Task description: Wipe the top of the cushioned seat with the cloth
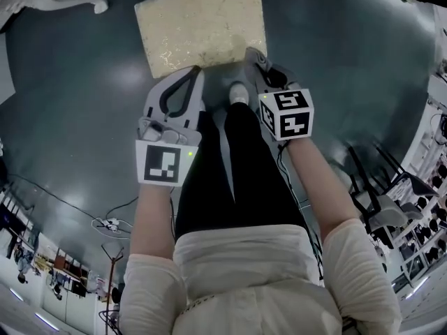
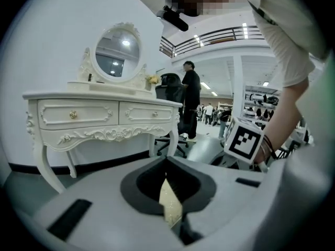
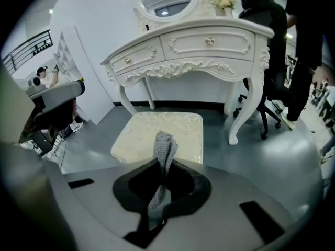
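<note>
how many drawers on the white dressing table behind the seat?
2. They sit side by side in the front of the white carved dressing table, as the right gripper view shows it: left drawer, right drawer. Any on its sides or back would be hidden.

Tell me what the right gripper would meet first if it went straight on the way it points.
Most likely the cream patterned cushioned seat, which lies straight ahead of the right gripper. The grey knitted cloth clamped in its jaws would touch first. Depth is hard to judge.
</note>
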`<state>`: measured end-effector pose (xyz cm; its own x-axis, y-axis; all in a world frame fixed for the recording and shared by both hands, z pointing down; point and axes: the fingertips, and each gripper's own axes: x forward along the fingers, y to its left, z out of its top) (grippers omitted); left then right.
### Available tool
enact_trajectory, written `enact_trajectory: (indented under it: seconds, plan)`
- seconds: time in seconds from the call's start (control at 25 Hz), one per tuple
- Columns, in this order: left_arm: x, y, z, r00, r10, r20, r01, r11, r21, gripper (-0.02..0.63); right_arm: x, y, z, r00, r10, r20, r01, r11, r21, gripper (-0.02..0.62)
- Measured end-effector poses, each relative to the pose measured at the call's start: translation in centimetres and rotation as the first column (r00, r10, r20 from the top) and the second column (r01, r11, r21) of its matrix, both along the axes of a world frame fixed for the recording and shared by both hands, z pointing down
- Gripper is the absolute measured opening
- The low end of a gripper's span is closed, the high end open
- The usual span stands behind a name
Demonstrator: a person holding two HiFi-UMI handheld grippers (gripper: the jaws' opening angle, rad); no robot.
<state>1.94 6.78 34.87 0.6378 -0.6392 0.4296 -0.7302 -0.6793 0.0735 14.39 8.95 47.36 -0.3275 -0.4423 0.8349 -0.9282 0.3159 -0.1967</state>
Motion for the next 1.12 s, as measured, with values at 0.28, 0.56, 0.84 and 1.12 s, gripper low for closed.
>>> enact_trajectory:
  seconds: [0.28, 0.56, 0.84, 1.12]
  plan:
    - [-4.1, 0.5, -4.8, 1.000, 0.001, 0.028, -0.003, 0.999, 0.050, 0.002, -4.7, -0.6, -6.1, 0.997, -0.071, -0.009, 0.072, 0.990, 0.123, 0.027]
    - [-7.0, -0.6, -10.6, 0.999, -0.012, 0.039, 0.006, 0.988, 0.152, 0.002, -7.8, -3.6, -13.5, 0.994, -0.107, 0.020, 0.098, 0.962, 0.254, 0.028]
    - [-8.1, -1.5, -17.3, 0.999, -0.029, 0.043, 0.019, 0.979, 0.201, 0.002, -8.0, -5.3, -22.4, 0.995, -0.084, 0.050, 0.058, 0.922, 0.383, 0.026]
    - [-8.3, -2.7, -24.9, 0.997, -0.071, -0.023, 0.074, 0.962, 0.264, 0.002, -7.1, -5.8, -30.9, 0.996, -0.072, 0.047, 0.038, 0.861, 0.508, 0.028]
